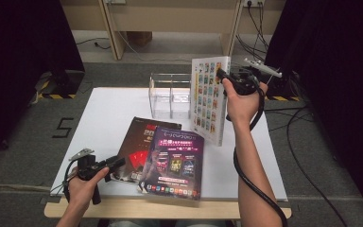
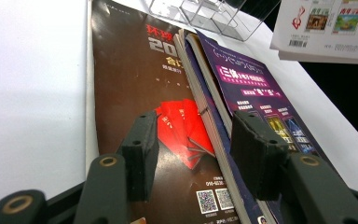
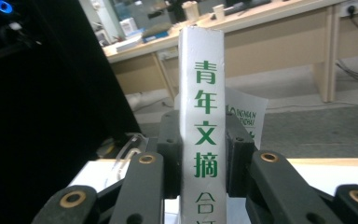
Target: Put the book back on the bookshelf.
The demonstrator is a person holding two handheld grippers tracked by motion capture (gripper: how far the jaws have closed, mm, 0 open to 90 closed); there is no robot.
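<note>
The white book (image 1: 210, 97) is off the table, held upright near the clear acrylic holder (image 1: 170, 97), with its lower edge close above the white tabletop (image 1: 108, 113). The right gripper (image 1: 228, 79) is clamped on its spine side, pads pressing either face of the volume. The chief risk, as I judge it, is the book pivoting in that grip: it is pinched high on one edge, so the weight hanging below could swing it or let the pages sag open, and a swinging corner could knock the holder (a light thing, likely to slide or tip). Lowering it into a slot at an angle could also catch the rim and jam.

The left gripper (image 1: 105, 165) sits low at the near edge of the table, jaws apart and gripping nothing, their tips over the dark magazine (image 1: 139, 146) and the purple magazine (image 1: 174, 163) that overlaps it. If it closes carelessly it might crease a cover or take both at once.

The right gripper view shows the spine (image 3: 203, 140) squarely between the pads with green lettering, which the high view hides. The left gripper view shows the purple magazine's page edges (image 2: 205, 107) lying on the dark cover; whether its pads touch the paper is hard to tell there.
</note>
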